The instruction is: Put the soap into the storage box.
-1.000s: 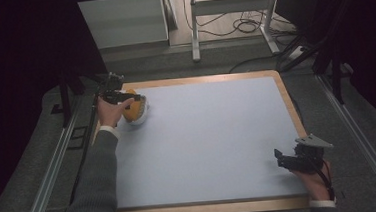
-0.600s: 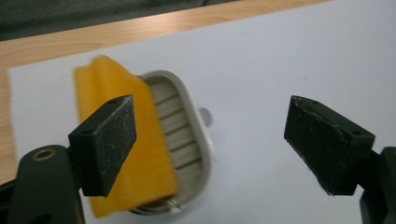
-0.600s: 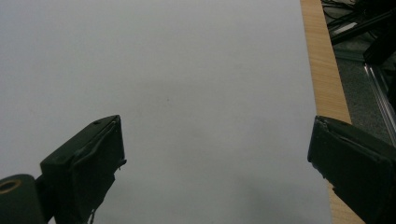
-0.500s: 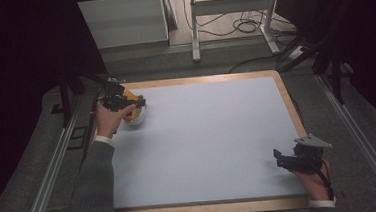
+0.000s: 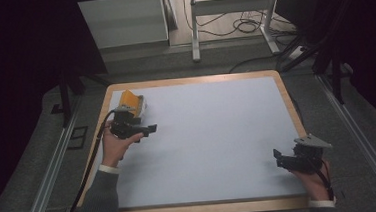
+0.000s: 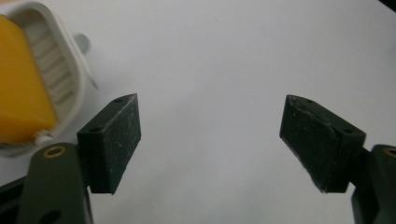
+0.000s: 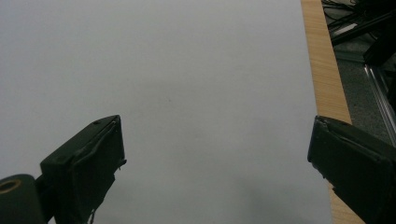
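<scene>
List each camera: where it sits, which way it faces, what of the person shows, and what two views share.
High view: above the person's side, facing forward and down on the table; both forearms, left tool, right tool.
Left gripper view: rides the left tool, jaws apart, facing the white surface.
Right gripper view: rides the right tool, jaws apart, facing the table's wooden edge.
Shared: yellow-and-white object, in the high and left gripper views.

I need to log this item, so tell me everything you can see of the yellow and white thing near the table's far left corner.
The yellow and white object looks like plastic: a yellow block sitting in a white rounded-square tray with ribbed slats inside and a small stub on one side. It rests on the pale table near the far left corner. The left gripper is beside it, jaws open, not touching.
</scene>
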`<action>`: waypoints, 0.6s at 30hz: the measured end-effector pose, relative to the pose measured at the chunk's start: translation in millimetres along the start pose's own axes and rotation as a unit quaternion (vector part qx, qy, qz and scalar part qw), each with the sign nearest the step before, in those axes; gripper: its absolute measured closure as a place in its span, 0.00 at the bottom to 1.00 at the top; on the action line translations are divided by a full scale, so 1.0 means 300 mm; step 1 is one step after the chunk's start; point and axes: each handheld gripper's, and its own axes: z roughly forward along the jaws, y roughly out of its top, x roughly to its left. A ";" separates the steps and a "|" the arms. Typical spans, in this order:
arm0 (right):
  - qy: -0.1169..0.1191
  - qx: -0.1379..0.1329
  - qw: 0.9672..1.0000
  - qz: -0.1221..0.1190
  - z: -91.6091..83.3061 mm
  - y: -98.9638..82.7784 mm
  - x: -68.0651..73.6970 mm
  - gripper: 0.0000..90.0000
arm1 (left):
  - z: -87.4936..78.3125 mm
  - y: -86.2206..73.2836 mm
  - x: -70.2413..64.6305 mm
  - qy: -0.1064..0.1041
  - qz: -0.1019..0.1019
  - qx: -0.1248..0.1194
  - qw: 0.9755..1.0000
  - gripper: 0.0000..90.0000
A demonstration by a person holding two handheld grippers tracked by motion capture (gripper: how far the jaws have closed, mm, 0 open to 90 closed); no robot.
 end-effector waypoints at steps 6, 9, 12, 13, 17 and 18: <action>0.002 0.001 1.000 -0.001 0.000 0.000 0.001 0.04 | 0.004 -0.084 -0.056 -0.012 0.018 0.009 1.000 0.25; 0.003 0.001 1.000 -0.003 0.003 0.000 0.005 0.04 | 0.018 -0.134 -0.073 -0.016 0.024 0.025 0.999 0.25; 0.004 0.001 1.000 -0.003 0.004 0.000 0.008 0.04 | 0.024 -0.158 -0.073 -0.014 0.021 0.029 0.999 0.25; 0.005 0.002 1.000 -0.005 0.005 0.000 0.011 0.04 | 0.027 -0.167 -0.071 -0.014 0.016 0.027 0.999 0.25; 0.004 0.003 1.000 -0.007 0.009 0.000 0.014 0.04 | 0.037 -0.190 -0.067 -0.011 0.009 0.032 0.999 0.25; 0.004 0.003 1.000 -0.008 0.009 0.000 0.015 0.04 | 0.034 -0.190 -0.068 -0.012 0.009 0.030 0.999 0.25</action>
